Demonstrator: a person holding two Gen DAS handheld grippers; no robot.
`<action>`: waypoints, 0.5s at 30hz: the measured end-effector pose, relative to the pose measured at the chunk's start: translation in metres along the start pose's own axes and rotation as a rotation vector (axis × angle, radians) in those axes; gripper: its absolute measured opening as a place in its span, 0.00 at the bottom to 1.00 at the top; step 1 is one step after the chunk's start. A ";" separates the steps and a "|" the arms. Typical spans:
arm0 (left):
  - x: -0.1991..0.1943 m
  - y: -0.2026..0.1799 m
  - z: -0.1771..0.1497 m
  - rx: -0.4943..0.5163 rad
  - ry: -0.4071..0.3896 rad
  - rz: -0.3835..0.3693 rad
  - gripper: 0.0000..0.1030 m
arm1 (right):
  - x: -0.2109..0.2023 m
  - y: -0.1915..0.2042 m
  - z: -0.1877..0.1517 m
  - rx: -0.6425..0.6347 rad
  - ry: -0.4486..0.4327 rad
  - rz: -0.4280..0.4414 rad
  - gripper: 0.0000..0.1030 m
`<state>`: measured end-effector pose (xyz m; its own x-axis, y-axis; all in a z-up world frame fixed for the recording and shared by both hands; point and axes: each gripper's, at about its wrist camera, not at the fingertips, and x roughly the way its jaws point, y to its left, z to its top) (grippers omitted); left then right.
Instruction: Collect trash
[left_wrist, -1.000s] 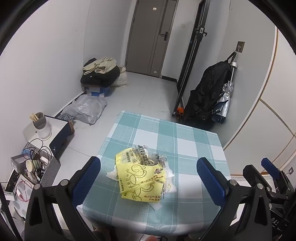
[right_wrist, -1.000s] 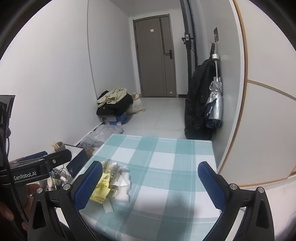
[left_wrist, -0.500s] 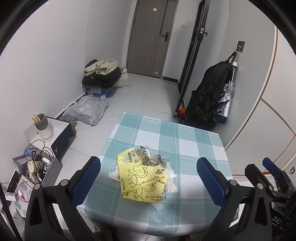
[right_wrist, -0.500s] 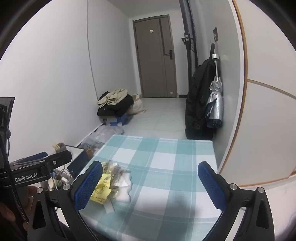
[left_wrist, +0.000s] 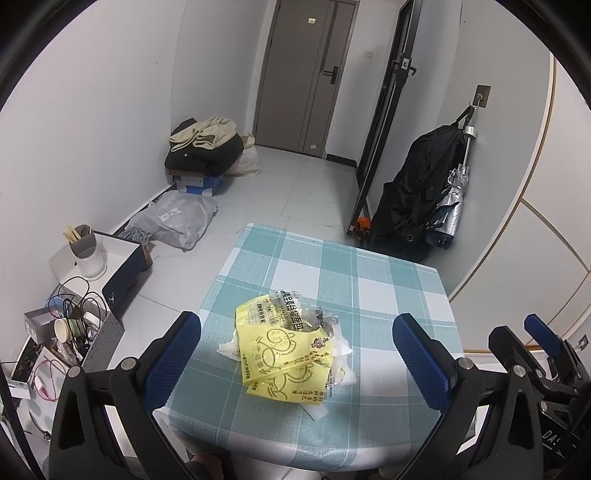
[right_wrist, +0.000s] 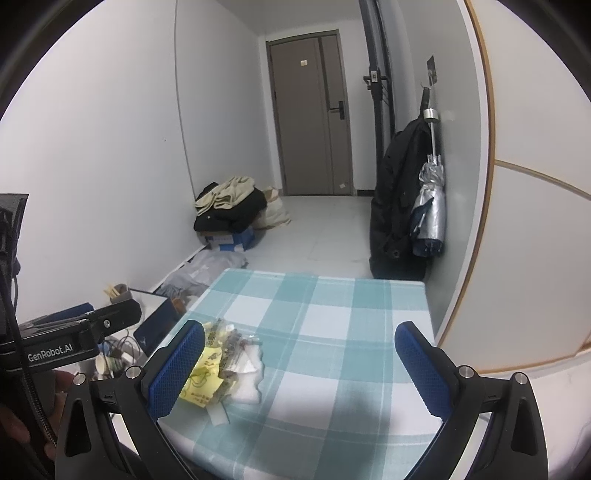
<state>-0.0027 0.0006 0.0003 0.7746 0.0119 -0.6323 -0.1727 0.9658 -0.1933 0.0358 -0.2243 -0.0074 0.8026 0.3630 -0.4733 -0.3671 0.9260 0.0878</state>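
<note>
We are in a narrow white room with a grey door (left_wrist: 308, 74) at the far end, and before us stands a small bench (left_wrist: 388, 280) under a teal and white checked cloth. On its near left part lies the trash: a crumpled yellow wrapper (left_wrist: 280, 350) resting on white tissue (left_wrist: 229, 345) and clear plastic. Our left claw (left_wrist: 295, 354) is spread wide, holding nothing, with the heap lying between its blue pads from its own view. Our right claw (right_wrist: 299, 369) is likewise wide and empty, over the bench's near edge, the heap beside its left pad. A black bag (right_wrist: 397, 206) and a folded umbrella (right_wrist: 430, 206) hang on the right wall.
</note>
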 end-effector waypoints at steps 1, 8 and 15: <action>0.000 0.000 0.000 0.001 -0.001 0.003 0.99 | 0.000 0.000 0.000 -0.001 -0.002 -0.001 1.00; 0.000 0.002 0.000 -0.012 0.008 0.003 0.99 | -0.002 0.001 0.000 0.000 -0.005 -0.012 1.00; 0.000 0.002 0.001 -0.009 0.008 0.001 0.99 | -0.002 0.004 0.000 -0.016 -0.010 -0.019 1.00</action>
<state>-0.0025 0.0024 0.0003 0.7697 0.0109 -0.6383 -0.1792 0.9634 -0.1996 0.0325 -0.2210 -0.0058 0.8139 0.3469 -0.4660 -0.3593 0.9309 0.0655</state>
